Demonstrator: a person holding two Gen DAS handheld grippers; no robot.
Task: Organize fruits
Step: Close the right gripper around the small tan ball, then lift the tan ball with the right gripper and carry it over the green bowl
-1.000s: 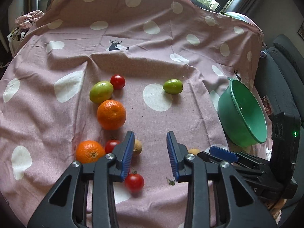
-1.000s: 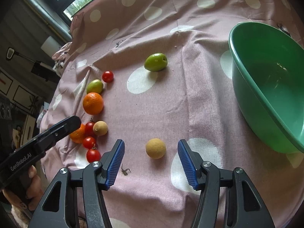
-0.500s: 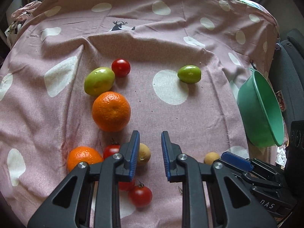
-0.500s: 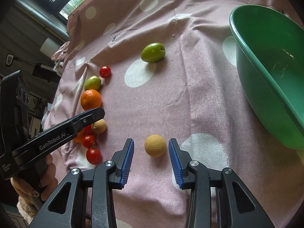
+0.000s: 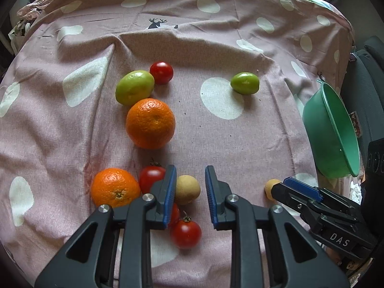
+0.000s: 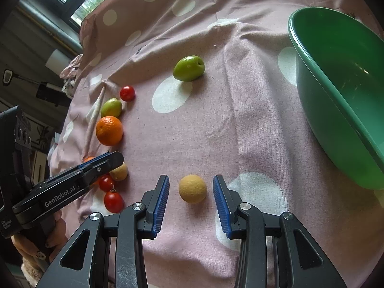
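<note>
My left gripper (image 5: 189,168) is shut, its narrow gap right over a small tan fruit (image 5: 189,189) lying on the cloth; a sliver of cloth shows beside the fruit. My right gripper (image 6: 190,178) stands open around a yellow ball-like fruit (image 6: 192,188), with cloth visible on both sides of it. Nearby lie two oranges (image 5: 150,123) (image 5: 115,187), two green fruits (image 5: 134,87) (image 5: 244,83) and three cherry tomatoes (image 5: 161,72) (image 5: 151,177) (image 5: 186,234). A green bowl (image 6: 324,120) sits to the right with nothing in its visible part.
A pink cloth with white spots (image 5: 216,132) covers the table and has folds toward the back. A dark seat (image 5: 367,72) stands past the table's right edge. A person's hand (image 6: 36,247) holds the left gripper's handle. Windows run along the far side.
The left jaws narrowed and the gripper sank toward the fruit cluster, so the tan fruit now shows between its tips. The right jaws drew in around the yellow fruit.
</note>
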